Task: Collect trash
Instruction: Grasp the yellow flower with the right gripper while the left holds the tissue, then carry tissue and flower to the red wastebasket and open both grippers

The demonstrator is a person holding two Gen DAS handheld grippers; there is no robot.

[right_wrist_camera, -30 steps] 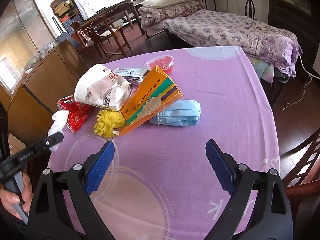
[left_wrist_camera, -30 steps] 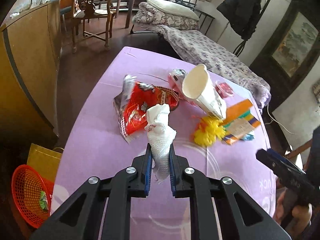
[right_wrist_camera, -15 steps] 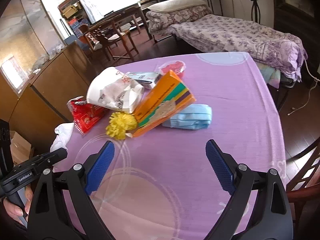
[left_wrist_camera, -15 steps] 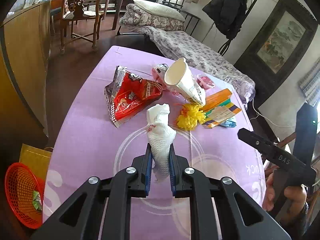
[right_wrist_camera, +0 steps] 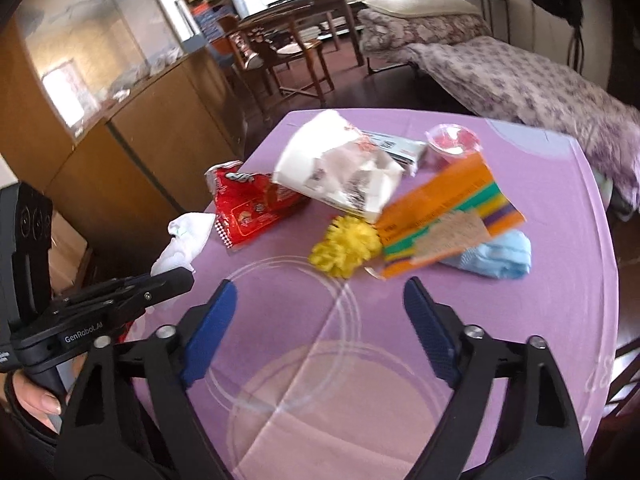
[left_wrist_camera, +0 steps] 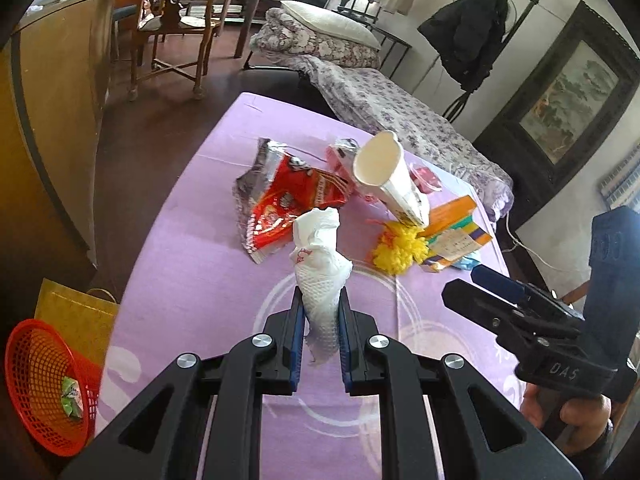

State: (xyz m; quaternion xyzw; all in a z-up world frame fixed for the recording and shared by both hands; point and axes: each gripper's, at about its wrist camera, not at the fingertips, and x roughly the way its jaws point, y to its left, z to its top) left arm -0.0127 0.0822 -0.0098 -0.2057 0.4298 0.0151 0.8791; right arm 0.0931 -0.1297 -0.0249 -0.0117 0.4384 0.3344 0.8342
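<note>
Left wrist | white tissue (left_wrist_camera: 320, 272) clamped between jaws | above purple table (left_wrist_camera: 192, 264)

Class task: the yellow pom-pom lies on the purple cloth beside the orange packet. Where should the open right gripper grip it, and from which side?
Grip the yellow pom-pom across its fluffy middle, coming from the bare near side: the orange packet crowds its right and the paper cup its far side.

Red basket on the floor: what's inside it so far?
The red basket holds one small green-and-white wrapper against its mesh wall. Its far inner side is turned away, so anything lying there cannot be seen.
</note>
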